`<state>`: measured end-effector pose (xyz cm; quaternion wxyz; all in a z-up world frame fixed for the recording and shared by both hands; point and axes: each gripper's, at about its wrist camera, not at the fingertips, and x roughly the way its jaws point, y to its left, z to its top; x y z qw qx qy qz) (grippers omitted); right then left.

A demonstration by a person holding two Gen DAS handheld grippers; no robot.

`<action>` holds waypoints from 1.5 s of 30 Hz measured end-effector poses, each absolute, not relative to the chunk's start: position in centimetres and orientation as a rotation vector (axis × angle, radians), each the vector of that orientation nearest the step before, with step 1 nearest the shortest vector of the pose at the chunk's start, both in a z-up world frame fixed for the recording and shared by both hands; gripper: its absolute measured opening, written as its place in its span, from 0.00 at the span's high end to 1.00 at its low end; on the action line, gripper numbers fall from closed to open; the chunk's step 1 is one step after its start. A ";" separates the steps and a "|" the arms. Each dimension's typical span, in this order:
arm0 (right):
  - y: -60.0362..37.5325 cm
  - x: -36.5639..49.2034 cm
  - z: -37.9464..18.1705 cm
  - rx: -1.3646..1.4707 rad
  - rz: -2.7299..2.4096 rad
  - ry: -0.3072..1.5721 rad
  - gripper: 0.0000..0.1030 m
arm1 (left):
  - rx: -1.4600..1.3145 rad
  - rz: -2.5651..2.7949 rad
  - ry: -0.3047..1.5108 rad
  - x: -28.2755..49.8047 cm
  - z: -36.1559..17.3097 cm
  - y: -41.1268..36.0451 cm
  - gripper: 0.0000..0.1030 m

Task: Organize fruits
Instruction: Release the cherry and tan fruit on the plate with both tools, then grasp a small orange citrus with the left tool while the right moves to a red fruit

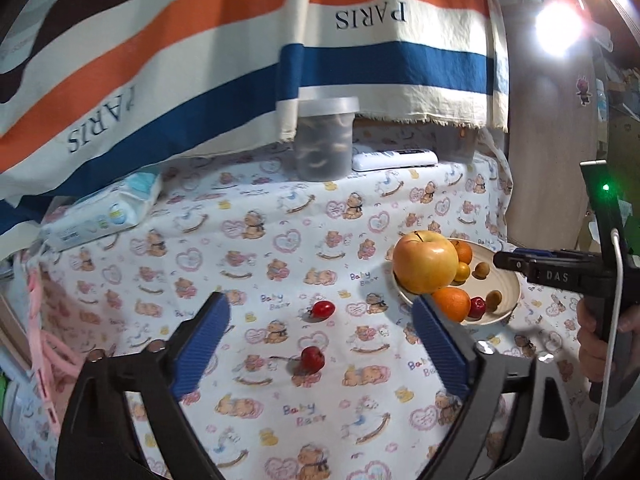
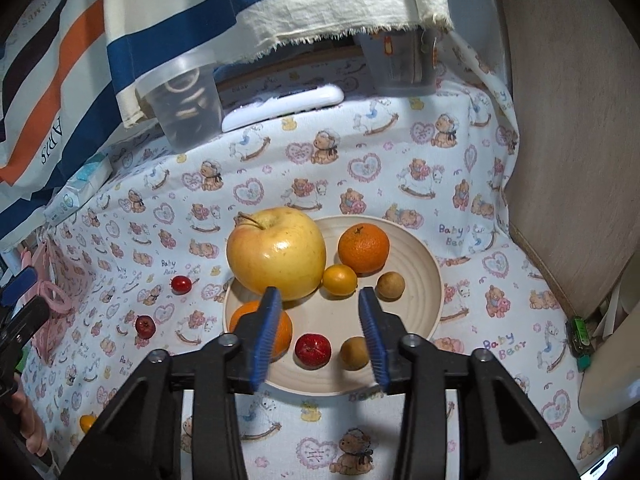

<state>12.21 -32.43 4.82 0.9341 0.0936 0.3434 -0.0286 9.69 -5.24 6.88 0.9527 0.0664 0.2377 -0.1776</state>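
fruits sit mostly in the cream plate point(image 2: 416, 256): a yellow apple point(image 2: 276, 252) at ten o'clock, oranges, a red fruit point(image 2: 313, 350). two small red fruits point(image 1: 312, 358) lie on the tablecloth point(image 1: 248, 256), perhaps cherries. left gripper point(image 1: 320, 336) gapes wide, empty; right gripper point(image 2: 320, 320) hangs part-open over the plate, gripping nothing.

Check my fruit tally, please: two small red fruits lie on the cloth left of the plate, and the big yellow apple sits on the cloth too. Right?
Not quite. The two small red fruits lie on the cloth, but the yellow apple sits in the plate, as the right wrist view shows.
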 end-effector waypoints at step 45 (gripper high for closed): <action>-20.8 4.1 3.3 0.016 -0.002 0.657 0.31 | -0.006 -0.297 0.840 3.3 -3.7 -0.5 0.72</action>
